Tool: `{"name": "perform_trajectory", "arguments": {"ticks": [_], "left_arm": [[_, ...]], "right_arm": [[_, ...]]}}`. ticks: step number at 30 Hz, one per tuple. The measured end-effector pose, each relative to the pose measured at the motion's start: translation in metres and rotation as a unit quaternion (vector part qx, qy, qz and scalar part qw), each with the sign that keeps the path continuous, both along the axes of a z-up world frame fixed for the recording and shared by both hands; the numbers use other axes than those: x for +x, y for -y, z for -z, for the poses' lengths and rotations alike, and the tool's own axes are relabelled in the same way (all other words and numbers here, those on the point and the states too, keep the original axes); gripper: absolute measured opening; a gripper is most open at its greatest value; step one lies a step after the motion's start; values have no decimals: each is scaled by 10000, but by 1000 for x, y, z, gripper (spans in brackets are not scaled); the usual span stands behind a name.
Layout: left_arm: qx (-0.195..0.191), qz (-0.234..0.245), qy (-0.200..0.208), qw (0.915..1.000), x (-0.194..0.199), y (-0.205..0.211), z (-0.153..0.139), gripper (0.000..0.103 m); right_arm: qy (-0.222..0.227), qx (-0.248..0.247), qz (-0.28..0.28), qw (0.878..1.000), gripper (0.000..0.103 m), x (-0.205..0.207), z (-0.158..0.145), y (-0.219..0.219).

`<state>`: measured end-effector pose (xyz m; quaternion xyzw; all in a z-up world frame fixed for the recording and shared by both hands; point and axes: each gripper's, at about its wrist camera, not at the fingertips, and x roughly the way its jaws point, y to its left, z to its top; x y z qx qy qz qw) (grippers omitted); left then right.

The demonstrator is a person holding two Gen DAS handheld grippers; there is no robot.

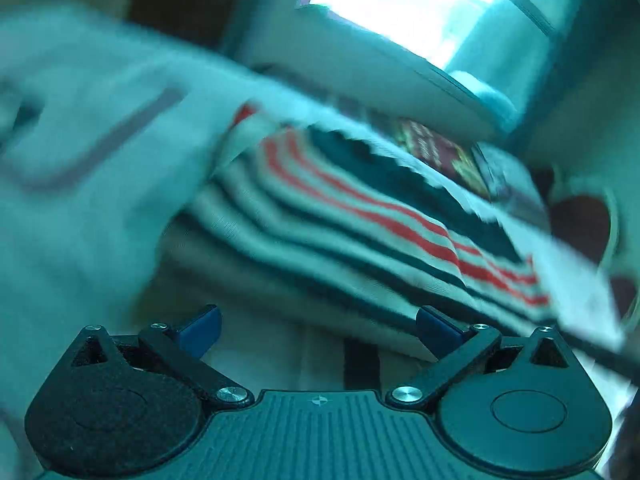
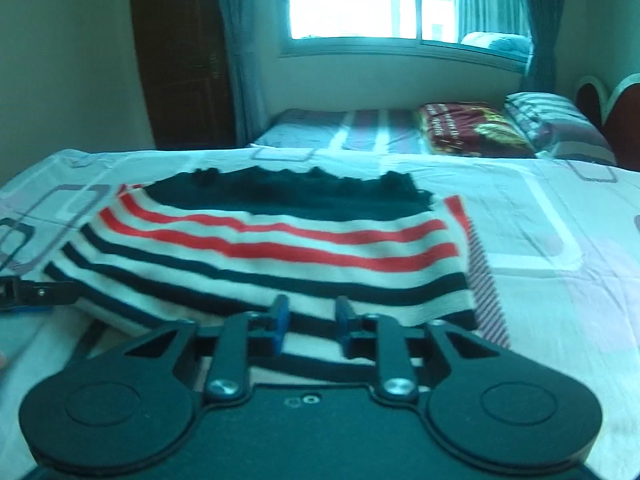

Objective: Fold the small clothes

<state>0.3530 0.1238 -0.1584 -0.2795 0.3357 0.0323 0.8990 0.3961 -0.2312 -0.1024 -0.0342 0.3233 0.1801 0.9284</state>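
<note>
Lying flat on the patterned bedsheet [image 2: 540,216], the striped sweater [image 2: 280,240] runs its long side left to right in the right wrist view, dark band toward the window [image 2: 352,0], stripes going across. No containers anywhere. Behind it sit a maroon blanket [image 2: 472,128] and a striped pillow [image 2: 552,116]. Right gripper [image 2: 310,322] has its fingers fairly close together over the near hem, nothing clearly pinched. Left gripper [image 1: 318,330] is spread wide; its view is blurred and tilted.
</note>
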Motion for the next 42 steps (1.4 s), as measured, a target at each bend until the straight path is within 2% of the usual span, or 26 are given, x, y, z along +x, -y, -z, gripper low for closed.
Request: {"name": "perform_trajectory", "arguments": {"ticks": [2,5,7,12,14,18,20,22,23,24,25,27,29,31,32,33,34,35,42], "left_arm": [[-476,-318,271,9980,-4,-14,9,95],[-1348,-836,632,9853,-4,-35,25,95],[-1577,-1042,741,9792,-1,-40,30,94],[-1469,-1254,899,9771,18,-37,34,90],[-1478,-1289,997,9755,28,-40,35,90],[-1133,-1198,1038,9808,50,-37,35,90],[-986,-1144,991,9835,56,-37,35,73],[-1171,-1244,801,9820,57,-49,40,28],[-1467,-1292,754,9778,57,-59,47,25],[-1757,-1307,792,9725,55,-67,52,25],[-1835,-1266,804,9715,56,-71,53,25],[-1720,-1253,795,9739,57,-68,51,26],[-1703,-1360,871,9721,58,-64,51,32],[-1505,-1385,851,9752,62,-58,49,32],[-1424,-1392,829,9765,63,-55,49,32],[-1443,-1417,822,9759,63,-54,49,24],[-1493,-1426,790,9753,63,-55,50,22],[-1500,-1413,798,9753,64,-56,50,22],[-920,-1161,967,9842,65,-49,29,20]], "right_arm": [[-45,107,-81,9999,15,-4,-2,-7],[-125,297,-117,9994,15,-3,-4,-12],[-165,370,-84,9991,15,-1,-3,-15],[-311,655,-21,9974,15,15,1,-16],[-405,830,-42,9957,11,25,5,-17],[-497,1100,-143,9926,3,40,14,-24],[-531,1196,-207,9912,3,47,18,-29],[-591,1307,-220,9894,3,54,21,-34],[-621,1360,-220,9885,3,58,23,-36],[-643,1391,-206,9880,3,61,24,-38],[-663,1412,-193,9876,3,64,25,-39],[-714,1491,-188,9861,3,69,27,-42],[-753,1516,-169,9854,3,73,30,-45],[-807,1564,-139,9843,3,77,32,-47],[-824,1592,-127,9837,3,78,32,-47],[-822,1597,-118,9837,3,78,32,-47],[-815,1608,-122,9835,3,79,31,-48],[-820,1624,-127,9832,3,79,32,-48],[-1095,1573,-38,9815,0,86,47,-53]]}}
